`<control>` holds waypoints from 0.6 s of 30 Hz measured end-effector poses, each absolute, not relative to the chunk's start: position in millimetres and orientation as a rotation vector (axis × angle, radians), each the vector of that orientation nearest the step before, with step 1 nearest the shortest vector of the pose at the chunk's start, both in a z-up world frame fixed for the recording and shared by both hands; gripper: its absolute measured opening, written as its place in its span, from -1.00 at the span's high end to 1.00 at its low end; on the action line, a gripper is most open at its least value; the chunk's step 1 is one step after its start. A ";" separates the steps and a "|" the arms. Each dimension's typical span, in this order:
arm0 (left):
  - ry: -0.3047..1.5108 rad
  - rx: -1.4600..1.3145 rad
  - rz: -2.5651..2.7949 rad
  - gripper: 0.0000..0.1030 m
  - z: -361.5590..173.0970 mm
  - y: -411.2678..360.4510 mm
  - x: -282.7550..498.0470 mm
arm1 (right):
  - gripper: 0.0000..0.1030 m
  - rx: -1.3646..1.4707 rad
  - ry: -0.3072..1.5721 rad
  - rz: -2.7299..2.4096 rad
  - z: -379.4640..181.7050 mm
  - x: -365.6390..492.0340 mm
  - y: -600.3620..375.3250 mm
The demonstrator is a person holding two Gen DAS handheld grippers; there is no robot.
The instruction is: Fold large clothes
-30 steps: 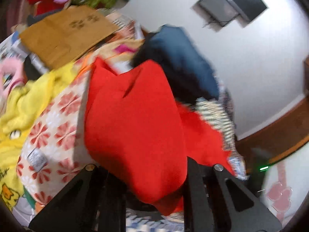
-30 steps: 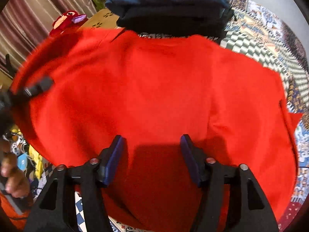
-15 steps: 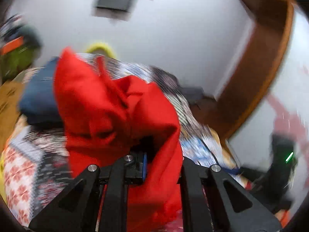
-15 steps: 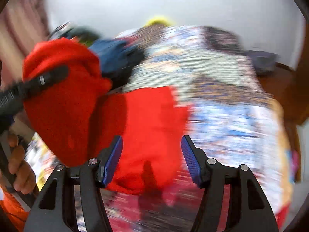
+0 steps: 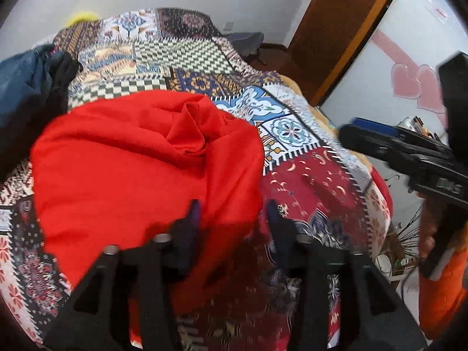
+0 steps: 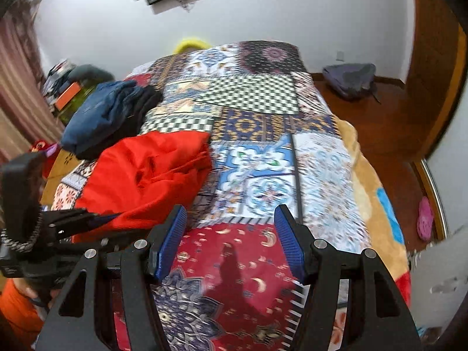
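Two tongs | left tongs (image 5: 234, 213) parted – red garment (image 5: 140, 158) beneath

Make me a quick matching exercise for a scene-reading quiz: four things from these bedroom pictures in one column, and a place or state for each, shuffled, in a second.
Things:
1. red garment
2. blue garment
3. grey backpack
4. right gripper

Places or states:
A. on the wooden floor by the wall
B. open, above the red patch of the patchwork bedspread, holding nothing
C. crumpled in a heap on the bedspread
D. at the bed's edge, behind the red heap

Pairs: 1-C, 2-D, 3-A, 4-B
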State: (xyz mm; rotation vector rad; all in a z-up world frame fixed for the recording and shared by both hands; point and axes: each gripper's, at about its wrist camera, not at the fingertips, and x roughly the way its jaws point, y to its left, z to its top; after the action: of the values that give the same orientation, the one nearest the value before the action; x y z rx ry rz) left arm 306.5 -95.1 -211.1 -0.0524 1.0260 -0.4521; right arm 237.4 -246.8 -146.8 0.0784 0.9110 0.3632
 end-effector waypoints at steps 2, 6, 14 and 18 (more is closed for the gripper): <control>1.003 -0.056 -0.421 -0.13 -201.5 -88.1 300.3 | -0.14 0.077 0.896 0.386 -146.6 238.3 -239.5; 0.959 -0.070 -0.360 -0.14 -183.7 -65.4 291.8 | -0.14 0.064 0.881 0.427 -141.7 241.2 -221.4; 0.955 -0.075 -0.185 -0.30 -195.3 -14.5 305.7 | -0.14 0.039 0.955 0.514 -162.1 256.5 -176.0; 1.013 -0.043 -0.163 -0.44 -226.9 -12.6 306.7 | -0.14 0.053 1.032 0.570 -185.6 264.4 -159.6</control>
State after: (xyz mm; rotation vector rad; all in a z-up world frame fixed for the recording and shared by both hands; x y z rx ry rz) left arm 306.7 -12.6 -226.9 -0.0429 1.0127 -0.1627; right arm 264.4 -159.6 -185.6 0.0534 1.0318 0.5699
